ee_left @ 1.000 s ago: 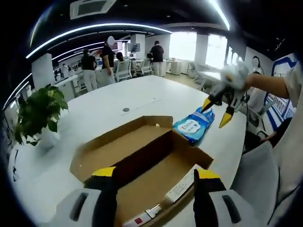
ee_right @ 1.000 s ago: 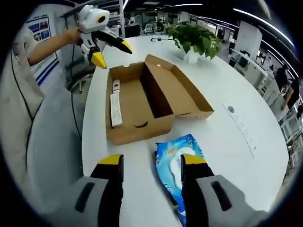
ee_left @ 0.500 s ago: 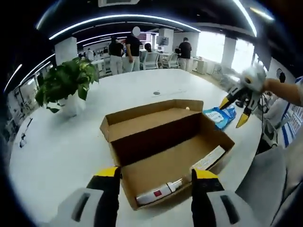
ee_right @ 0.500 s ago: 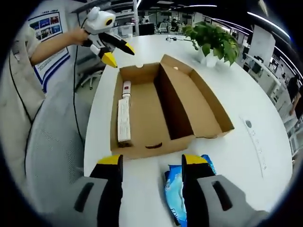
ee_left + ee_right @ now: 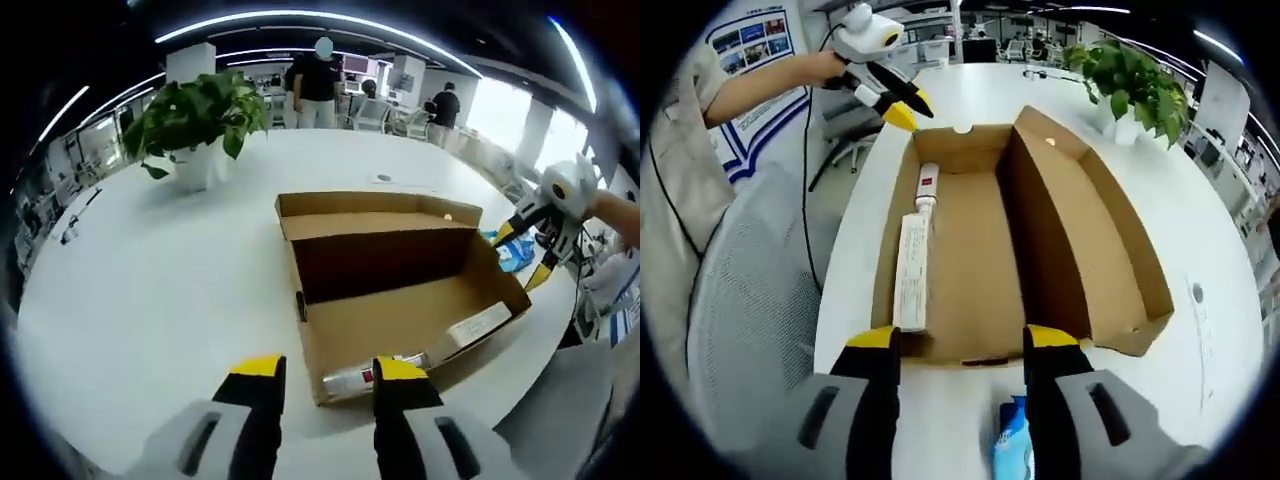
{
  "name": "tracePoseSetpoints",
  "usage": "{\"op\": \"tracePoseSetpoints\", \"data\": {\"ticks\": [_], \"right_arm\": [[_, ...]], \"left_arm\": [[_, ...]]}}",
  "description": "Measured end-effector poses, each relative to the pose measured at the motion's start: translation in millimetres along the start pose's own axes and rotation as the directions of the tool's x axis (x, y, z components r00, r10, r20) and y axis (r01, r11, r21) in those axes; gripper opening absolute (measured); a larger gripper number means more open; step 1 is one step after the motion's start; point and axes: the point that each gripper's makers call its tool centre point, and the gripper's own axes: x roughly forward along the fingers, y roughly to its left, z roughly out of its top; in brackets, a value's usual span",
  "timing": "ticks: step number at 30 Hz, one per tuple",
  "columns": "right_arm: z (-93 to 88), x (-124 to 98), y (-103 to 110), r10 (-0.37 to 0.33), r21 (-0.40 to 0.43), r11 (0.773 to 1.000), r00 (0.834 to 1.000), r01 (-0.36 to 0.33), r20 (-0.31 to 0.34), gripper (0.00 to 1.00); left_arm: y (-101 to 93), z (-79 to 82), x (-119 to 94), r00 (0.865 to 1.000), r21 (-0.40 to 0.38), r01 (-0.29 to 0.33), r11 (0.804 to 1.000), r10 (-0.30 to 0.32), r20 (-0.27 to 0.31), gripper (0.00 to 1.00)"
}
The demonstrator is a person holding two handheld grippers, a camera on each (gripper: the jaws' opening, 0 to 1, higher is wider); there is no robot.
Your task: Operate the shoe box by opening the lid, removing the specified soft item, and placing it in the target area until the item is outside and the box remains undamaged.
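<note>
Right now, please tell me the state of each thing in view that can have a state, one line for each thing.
shoe box: open, lid folded flat beside the base.
long white carton: lying inside the box along one wall.
small tube: lying inside the box.
blue soft pack: outside the box, on the table.
left gripper: open, holding nothing.
right gripper: open, holding nothing.
potted plant: upright.

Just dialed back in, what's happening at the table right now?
A person holds a gripper in each hand over a white table. The shoe box lies open, lid folded flat, with a tube and a long white carton inside. The blue soft pack is already out, on the table by the right gripper. The left gripper hovers at the box's opposite end. Both are open and empty.
</note>
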Motion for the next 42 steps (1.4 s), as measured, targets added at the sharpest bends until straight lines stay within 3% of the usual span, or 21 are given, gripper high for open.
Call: {"op": "tracePoseSetpoints", "data": {"ticks": [3,11,15,20,23,27,34,36,42], "right_arm": [[1.1,9.3,3.2,0.034,-0.001,0.999,0.999,-0.034,-0.015,0.46],[4.7,29.6,16.7,0.142,0.002,0.990,0.989,-0.142,-0.052,0.46],[3.7,41.1,21.0,0.162,-0.022,0.986,0.983,-0.165,-0.081,0.42],[3.1,50.3,23.3,0.172,-0.027,0.984,0.980,-0.175,-0.100,0.39],[6.3,50.8,24.6,0.175,-0.033,0.983,0.980,-0.178,-0.093,0.35],[6.4,50.2,37.7,0.211,-0.046,0.975,0.972,-0.217,-0.105,0.21],[6.9,50.4,38.0,0.193,-0.053,0.978,0.975,-0.200,-0.110,0.16],[8.3,50.0,37.1,0.178,-0.119,0.974,0.978,-0.191,-0.107,0.15],[7.4,44.8,36.2,0.150,-0.134,0.977,0.982,-0.165,-0.118,0.14]], "left_arm": [[3.4,-6.1,2.0,1.000,-0.026,-0.007,1.000,0.006,-0.015,0.22],[4.1,-16.6,7.9,1.000,-0.079,0.004,0.997,-0.006,-0.030,0.13],[-3.5,-17.0,9.7,0.999,-0.097,0.033,0.995,-0.035,-0.027,0.06],[-2.1,-17.3,9.9,0.999,-0.098,0.024,0.995,-0.027,-0.037,0.06],[-2.3,-17.4,9.9,0.999,-0.101,0.025,0.995,-0.029,-0.039,0.06],[-1.7,-17.4,10.2,0.999,-0.111,0.026,0.994,-0.031,-0.040,0.06],[-0.5,-17.5,10.6,0.999,-0.127,0.025,0.992,-0.030,-0.039,0.05],[-0.6,-17.5,10.6,0.999,-0.130,0.025,0.991,-0.031,-0.038,0.05],[-0.8,-17.4,10.9,0.999,-0.127,0.021,0.992,-0.027,-0.046,0.05]]}}
